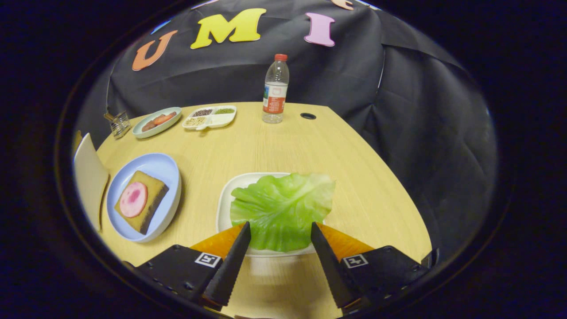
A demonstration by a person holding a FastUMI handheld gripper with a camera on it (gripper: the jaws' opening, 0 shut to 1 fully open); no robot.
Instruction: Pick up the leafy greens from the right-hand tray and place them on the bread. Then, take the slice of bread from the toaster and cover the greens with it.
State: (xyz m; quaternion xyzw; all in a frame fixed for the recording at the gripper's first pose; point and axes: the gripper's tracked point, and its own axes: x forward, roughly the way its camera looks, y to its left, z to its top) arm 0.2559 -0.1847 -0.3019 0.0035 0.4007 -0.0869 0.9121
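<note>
Worktop (283,146) of pale wood carries everything. Toward the left sits a blue plate (170,177) holding the bread (153,201), topped with a pink round slice. Nearer the tool (280,232), a white tray (226,199) holds the leafy greens (283,208), whose near edge lies between the fingers. The tool's fingers stand apart, gripping nothing. The leaf looks light, floppy and easily torn; its near edge seems the best place to pinch.
</note>
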